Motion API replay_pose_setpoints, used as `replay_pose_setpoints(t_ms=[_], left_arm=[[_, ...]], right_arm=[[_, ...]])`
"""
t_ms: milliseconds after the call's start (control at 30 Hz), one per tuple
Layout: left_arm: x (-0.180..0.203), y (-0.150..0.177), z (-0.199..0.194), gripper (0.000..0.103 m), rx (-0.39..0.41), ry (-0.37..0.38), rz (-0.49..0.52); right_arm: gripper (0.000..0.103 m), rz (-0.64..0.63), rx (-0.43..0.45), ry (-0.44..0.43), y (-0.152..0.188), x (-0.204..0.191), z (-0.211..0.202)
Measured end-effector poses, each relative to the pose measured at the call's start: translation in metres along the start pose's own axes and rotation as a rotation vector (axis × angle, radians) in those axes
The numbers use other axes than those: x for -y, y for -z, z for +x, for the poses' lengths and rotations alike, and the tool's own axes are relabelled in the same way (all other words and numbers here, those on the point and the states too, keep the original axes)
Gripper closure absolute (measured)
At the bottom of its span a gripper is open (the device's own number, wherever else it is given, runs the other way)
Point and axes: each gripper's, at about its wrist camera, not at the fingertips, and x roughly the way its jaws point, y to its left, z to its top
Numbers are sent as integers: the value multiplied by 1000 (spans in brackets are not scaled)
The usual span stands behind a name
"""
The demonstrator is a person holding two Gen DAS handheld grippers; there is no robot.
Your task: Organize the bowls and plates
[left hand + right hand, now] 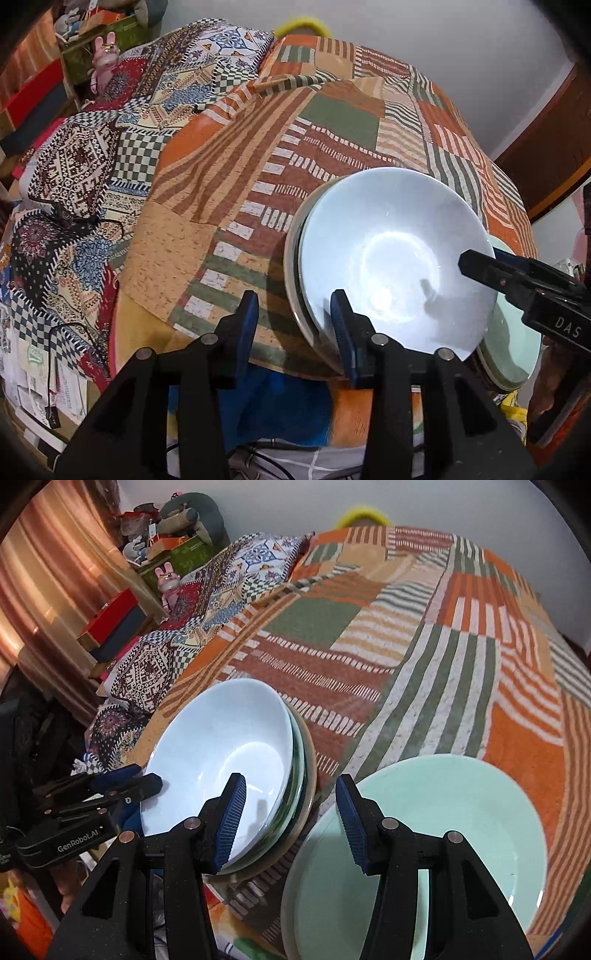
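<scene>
The left claw [293, 321] stands wide, holding nothing. Its right finger [341, 332] sits in front of the near rim of the white bowl [395, 258], and its left finger hangs over the patchwork bedspread [229, 206] just beside the stack. The claw points forward and down across the bed, level from side to side.

The right claw [291, 819] is also wide and holds nothing. Its left finger [231, 819] overlaps the near rim of the white bowl [221, 753], and its right finger [351, 823] lies over the near edge of the green plate [443, 830]; the gap between the two dishes falls between the fingers. Whether either finger touches a dish cannot be told.

The white bowl sits mouth up on top of a stack: a green-edged dish under it, then a wider tan plate [312, 775] at the bottom, all on the bedspread near the bed's front edge. The green plate lies flat, face up, just beside the stack on its right, apart from it.

The left view shows the right claw [480, 266] reaching in from the right over the bowl's rim, and only a sliver of the green plate [517, 350]. The right view shows the plate whole, and the left claw [147, 784] low at the bowl's left edge. A pink toy rabbit [169, 583] stands beyond the bed, on the left.
</scene>
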Motion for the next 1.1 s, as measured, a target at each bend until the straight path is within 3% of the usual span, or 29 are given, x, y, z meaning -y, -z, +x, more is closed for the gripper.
replay_pose_setpoints(t_ms=[300,467,600,1100], left_arm=[[-3,-1,17,63,-34,54,-10],[-4,-3,22,64,-38,74,-1],[1,-2,23,72,-31,83,27],[10,-5,14,72,-27,24,24]], right_arm=[[57,30,-38,-35,-1,3,18],[70,34,-68,-40,0,2,28],[72,4,-61,2,0,-3,29],[72,33,-95,25,-4,-2,28]])
